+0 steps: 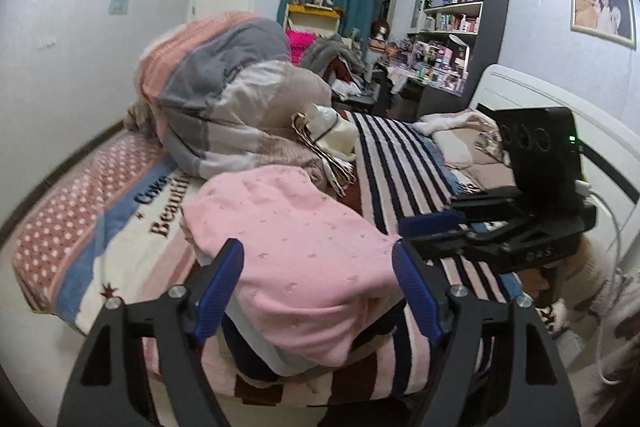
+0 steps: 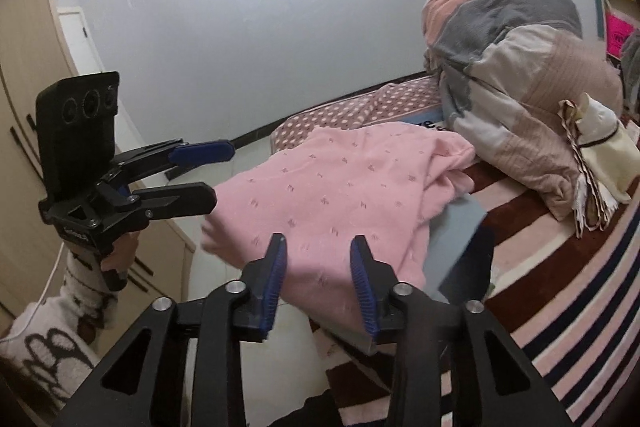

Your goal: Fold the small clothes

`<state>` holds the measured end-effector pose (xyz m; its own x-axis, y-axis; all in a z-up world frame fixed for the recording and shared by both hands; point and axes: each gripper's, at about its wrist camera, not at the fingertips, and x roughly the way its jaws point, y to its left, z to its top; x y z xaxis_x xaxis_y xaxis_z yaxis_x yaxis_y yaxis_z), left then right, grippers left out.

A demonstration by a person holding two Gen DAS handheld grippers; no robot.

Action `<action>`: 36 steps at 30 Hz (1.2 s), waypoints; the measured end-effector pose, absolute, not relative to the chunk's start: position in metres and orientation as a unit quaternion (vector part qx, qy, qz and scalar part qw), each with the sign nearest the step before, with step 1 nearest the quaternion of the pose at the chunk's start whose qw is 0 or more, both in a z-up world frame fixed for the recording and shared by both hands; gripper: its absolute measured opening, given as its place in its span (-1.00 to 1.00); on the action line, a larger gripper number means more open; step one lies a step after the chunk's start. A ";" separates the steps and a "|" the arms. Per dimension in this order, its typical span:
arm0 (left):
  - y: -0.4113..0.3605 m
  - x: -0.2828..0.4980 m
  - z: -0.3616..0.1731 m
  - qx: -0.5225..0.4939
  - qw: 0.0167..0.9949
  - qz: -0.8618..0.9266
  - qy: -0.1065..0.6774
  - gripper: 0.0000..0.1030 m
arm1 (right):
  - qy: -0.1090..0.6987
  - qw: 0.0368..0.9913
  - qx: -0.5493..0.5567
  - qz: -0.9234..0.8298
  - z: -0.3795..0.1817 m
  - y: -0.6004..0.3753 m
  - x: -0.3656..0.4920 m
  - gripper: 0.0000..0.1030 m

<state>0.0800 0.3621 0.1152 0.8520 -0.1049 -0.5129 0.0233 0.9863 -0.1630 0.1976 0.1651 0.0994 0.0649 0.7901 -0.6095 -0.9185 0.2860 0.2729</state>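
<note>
A pink knit garment [image 1: 296, 239] with small star marks lies bunched near the bed's corner, on top of a grey-blue layer [image 2: 456, 223] and a dark layer [image 2: 468, 267]. My left gripper [image 1: 316, 255] is open, its blue pads wide apart just in front of the garment's near edge. From the right wrist view the left gripper [image 2: 218, 175] hovers beside the garment's edge over the floor, clear of the cloth. My right gripper [image 2: 320, 243] is open with a narrower gap, above the pink garment [image 2: 340, 187], nothing pinched. In the left wrist view the right gripper [image 1: 416, 231] reaches the garment's other edge.
The bed is covered by a striped blanket [image 2: 560, 307] and a dotted sheet [image 1: 52, 231]. A big rolled quilt [image 1: 224, 95] and a cream stuffed toy [image 2: 604, 159] lie behind the garment. A white headboard [image 1: 532, 95] and shelves [image 1: 456, 27] stand beyond; tiled floor [image 2: 280, 355] below the corner.
</note>
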 end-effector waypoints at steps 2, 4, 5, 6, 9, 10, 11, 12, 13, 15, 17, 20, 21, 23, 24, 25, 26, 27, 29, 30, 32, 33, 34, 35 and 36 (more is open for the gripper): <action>0.349 0.075 0.119 -0.065 0.964 -0.018 0.257 0.49 | 0.344 0.726 -0.082 0.589 0.101 0.154 0.192 -0.25; 0.335 0.070 0.122 -0.060 0.968 -0.012 0.244 0.54 | 0.336 0.735 -0.081 0.584 0.103 0.139 0.184 -0.24; 0.327 0.067 0.123 -0.058 0.970 -0.011 0.235 0.55 | 0.331 0.740 -0.082 0.580 0.103 0.132 0.180 -0.22; 0.318 0.065 0.124 -0.055 0.972 -0.011 0.226 0.59 | 0.327 0.744 -0.082 0.576 0.103 0.125 0.176 -0.20; 0.292 0.063 0.123 -0.046 0.978 -0.009 0.204 0.65 | 0.317 0.760 -0.071 0.564 0.099 0.096 0.166 -0.07; 0.285 0.062 0.122 -0.046 0.979 -0.009 0.200 0.66 | 0.313 0.765 -0.070 0.558 0.099 0.088 0.164 -0.04; 0.274 0.063 0.120 -0.046 0.980 -0.011 0.192 0.66 | 0.305 0.778 -0.072 0.545 0.097 0.075 0.160 -0.02; 0.266 0.063 0.118 -0.046 0.982 -0.012 0.185 0.70 | 0.300 0.786 -0.074 0.536 0.095 0.067 0.158 -0.01; 0.256 0.064 0.116 -0.045 0.983 -0.010 0.177 0.75 | 0.293 0.799 -0.076 0.521 0.093 0.055 0.155 0.02; 0.234 0.068 0.111 -0.041 0.986 -0.010 0.160 0.79 | 0.280 0.821 -0.079 0.492 0.089 0.031 0.151 0.07; 0.212 0.072 0.105 -0.041 0.988 -0.011 0.146 0.83 | 0.265 0.846 -0.079 0.456 0.083 0.002 0.145 0.09; 0.173 0.076 0.092 -0.034 0.993 -0.006 0.114 0.94 | 0.246 0.877 -0.066 0.408 0.074 -0.042 0.136 0.20; 0.160 0.077 0.086 -0.030 0.994 -0.003 0.106 0.95 | 0.235 0.890 -0.062 0.385 0.068 -0.060 0.131 0.24; 0.134 0.079 0.074 -0.026 0.995 0.003 0.094 0.95 | 0.216 0.912 -0.064 0.342 0.060 -0.085 0.122 0.30; 0.125 0.080 0.068 -0.026 0.996 0.005 0.089 0.95 | 0.206 0.923 -0.068 0.317 0.056 -0.096 0.116 0.32; 0.111 0.082 0.060 -0.025 0.996 0.008 0.085 0.95 | 0.197 0.934 -0.074 0.290 0.051 -0.108 0.111 0.40; 0.102 0.084 0.055 -0.023 0.996 0.011 0.085 0.95 | 0.191 0.941 -0.077 0.269 0.046 -0.117 0.107 0.49; 0.093 0.086 0.050 -0.021 0.996 0.014 0.087 0.95 | 0.185 0.947 -0.079 0.252 0.041 -0.126 0.103 0.54; 0.075 0.088 0.041 -0.015 0.996 0.022 0.089 0.95 | 0.175 0.955 -0.078 0.226 0.032 -0.142 0.099 0.73; 0.068 0.088 0.036 -0.014 0.996 0.025 0.090 0.95 | 0.172 0.957 -0.078 0.220 0.028 -0.148 0.098 0.79; 0.057 0.086 0.028 -0.014 0.995 0.025 0.095 0.95 | 0.168 0.961 -0.072 0.207 0.023 -0.156 0.096 0.98; 0.055 0.085 0.026 -0.015 0.995 0.024 0.097 0.95 | 0.166 0.963 -0.068 0.202 0.021 -0.160 0.095 0.98; 0.051 0.084 0.023 -0.018 0.995 0.022 0.100 0.95 | 0.162 0.964 -0.066 0.198 0.020 -0.165 0.093 0.98; 0.049 0.083 0.021 -0.020 0.994 0.021 0.102 0.95 | 0.158 0.966 -0.065 0.195 0.020 -0.167 0.092 0.98; 0.047 0.082 0.019 -0.023 0.994 0.019 0.106 0.95 | 0.153 0.967 -0.065 0.191 0.021 -0.170 0.090 0.98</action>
